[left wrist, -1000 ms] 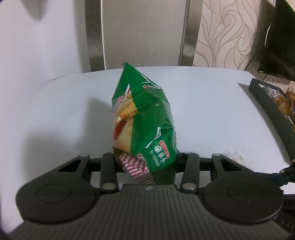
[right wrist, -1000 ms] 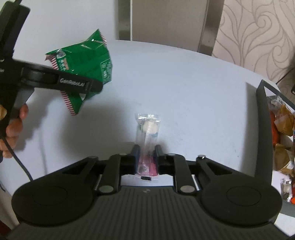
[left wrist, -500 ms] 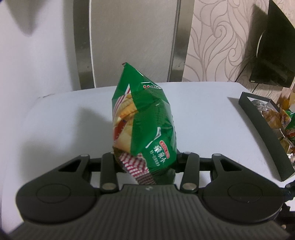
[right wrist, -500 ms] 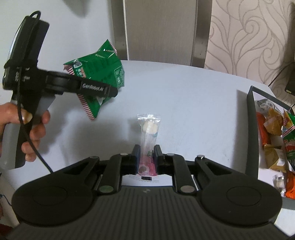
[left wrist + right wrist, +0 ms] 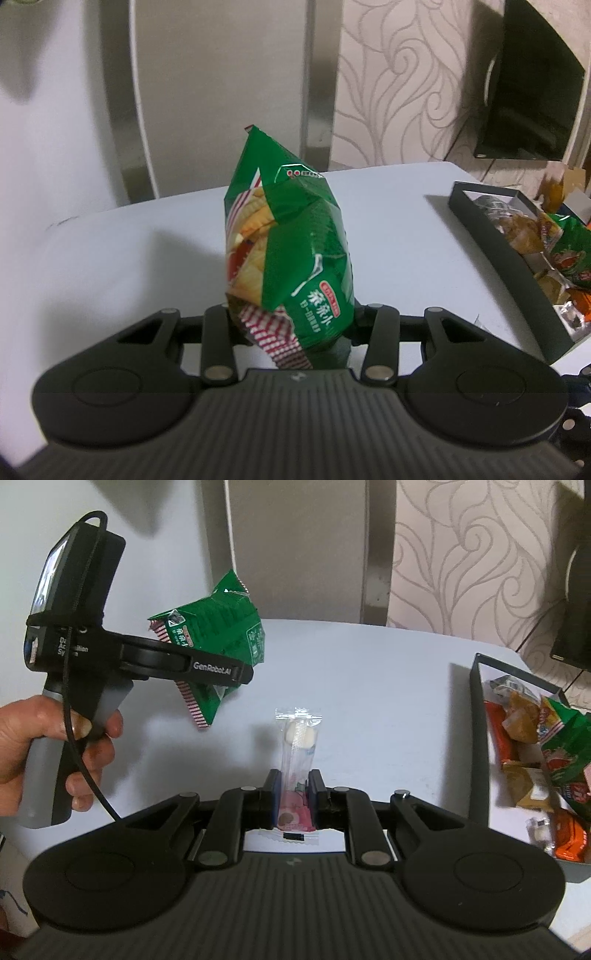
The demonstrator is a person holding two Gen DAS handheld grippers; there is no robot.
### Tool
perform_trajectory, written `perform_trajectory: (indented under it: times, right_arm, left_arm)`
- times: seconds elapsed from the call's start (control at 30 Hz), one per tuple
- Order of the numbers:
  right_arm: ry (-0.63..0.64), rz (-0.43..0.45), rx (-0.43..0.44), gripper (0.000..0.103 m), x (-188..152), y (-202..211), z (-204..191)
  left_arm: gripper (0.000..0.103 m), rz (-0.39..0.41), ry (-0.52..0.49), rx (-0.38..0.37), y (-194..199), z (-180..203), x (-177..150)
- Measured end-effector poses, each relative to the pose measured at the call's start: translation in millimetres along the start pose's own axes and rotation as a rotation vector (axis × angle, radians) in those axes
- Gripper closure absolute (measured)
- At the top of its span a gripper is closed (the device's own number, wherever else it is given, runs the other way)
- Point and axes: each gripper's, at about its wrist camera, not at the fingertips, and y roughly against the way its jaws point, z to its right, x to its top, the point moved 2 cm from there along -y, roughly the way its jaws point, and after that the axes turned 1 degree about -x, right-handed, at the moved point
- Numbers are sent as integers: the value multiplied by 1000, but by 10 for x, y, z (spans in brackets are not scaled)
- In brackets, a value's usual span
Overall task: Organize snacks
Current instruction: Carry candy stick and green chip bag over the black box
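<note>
The white bench (image 5: 369,686) looks bare. At its right, the dark rectangular tray (image 5: 476,709) already holds several snacks. Two remain: the crinkled green chip bag (image 5: 291,251), pinched in the left gripper (image 5: 291,325) jaws, and the clear slim candy packet (image 5: 297,768), pinched by the right gripper (image 5: 294,794), both aloft.

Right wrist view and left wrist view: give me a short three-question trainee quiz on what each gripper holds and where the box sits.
1. True or false: the left gripper is shut on the green chip bag.
2. What does the right gripper hold? A) clear-wrapped candy stick B) orange packet C) nothing
3. Fill in: the black snack box stands on the white table at the ___ edge of the right wrist view.

Key: 1 true; 2 A; 3 right.
</note>
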Motion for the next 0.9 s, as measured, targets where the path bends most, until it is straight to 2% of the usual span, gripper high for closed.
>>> perform_trajectory:
  times: [0.27, 0.67, 0.9]
  right_arm:
    - [-54, 35, -61, 85, -13, 231, 251]
    - [-182, 81, -216, 85, -64, 597, 1059]
    - [-223, 67, -266, 85, -138, 635, 1436]
  left_arm:
    - [58, 23, -50, -85, -95, 444, 207]
    - [58, 48, -136, -241, -343, 1361, 521]
    - [58, 44, -165, -302, -496, 1726, 601]
